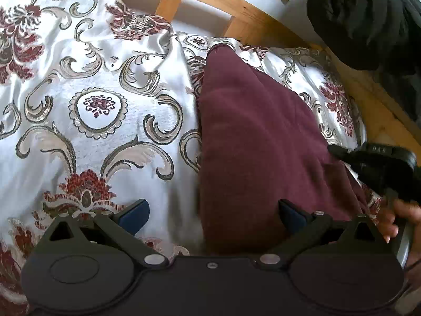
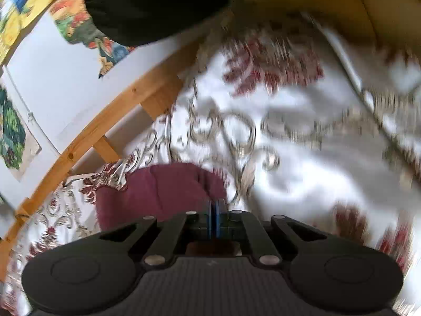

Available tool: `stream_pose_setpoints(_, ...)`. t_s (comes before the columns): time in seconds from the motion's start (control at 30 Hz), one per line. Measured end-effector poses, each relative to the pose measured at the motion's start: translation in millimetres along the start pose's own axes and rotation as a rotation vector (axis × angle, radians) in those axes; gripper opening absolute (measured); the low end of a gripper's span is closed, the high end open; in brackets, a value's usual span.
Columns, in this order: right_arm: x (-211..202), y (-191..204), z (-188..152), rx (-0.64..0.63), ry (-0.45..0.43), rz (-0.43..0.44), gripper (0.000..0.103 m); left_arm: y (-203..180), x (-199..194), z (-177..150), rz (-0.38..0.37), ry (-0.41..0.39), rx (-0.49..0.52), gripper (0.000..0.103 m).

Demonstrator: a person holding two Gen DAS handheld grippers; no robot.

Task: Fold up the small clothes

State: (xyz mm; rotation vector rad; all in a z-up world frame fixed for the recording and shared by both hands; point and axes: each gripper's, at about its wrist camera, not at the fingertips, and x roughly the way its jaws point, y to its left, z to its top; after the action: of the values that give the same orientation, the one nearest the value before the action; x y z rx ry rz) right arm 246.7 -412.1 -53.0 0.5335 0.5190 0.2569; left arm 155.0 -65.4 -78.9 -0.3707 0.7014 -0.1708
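A maroon garment [image 1: 257,137] lies lengthwise on the floral bedspread [image 1: 105,84]. My left gripper [image 1: 213,216] hovers open over the garment's near left edge. One blue pad is above the bedspread and the other above the maroon cloth, and nothing is pinched. My right gripper [image 1: 334,150], held by a hand [image 1: 394,218], reaches the garment's right edge. In the right wrist view the right gripper [image 2: 213,216] has its blue pads pressed together at the edge of the maroon garment [image 2: 158,189], and it seems to pinch the cloth.
A wooden bed frame [image 1: 236,8] with slats runs along the far side, against a white wall [image 2: 65,84] with colourful pictures. A dark garment [image 1: 368,18] hangs at the upper right. The bedspread [image 2: 302,158] is wrinkled and blurred on the right.
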Motion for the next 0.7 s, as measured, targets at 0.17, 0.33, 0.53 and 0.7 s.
stream_pose_setpoints(0.17,-12,11,4,-0.052,0.018,-0.017,0.010,0,1,-1,0.002,-0.002,0.009,0.102)
stream_pose_setpoints(0.33,-17,44,-4,-0.267,0.113,-0.051,0.056,0,1,0,0.003,-0.001,0.008,0.102)
stream_pose_setpoints(0.53,-22,63,-32,-0.470,0.236,-0.163,0.056,0,1,-1,0.001,0.000,0.011,0.102)
stream_pose_setpoints(0.7,-35,66,-30,-0.486,0.247,-0.142,0.059,1,1,-1,-0.002,0.001,0.016,0.102)
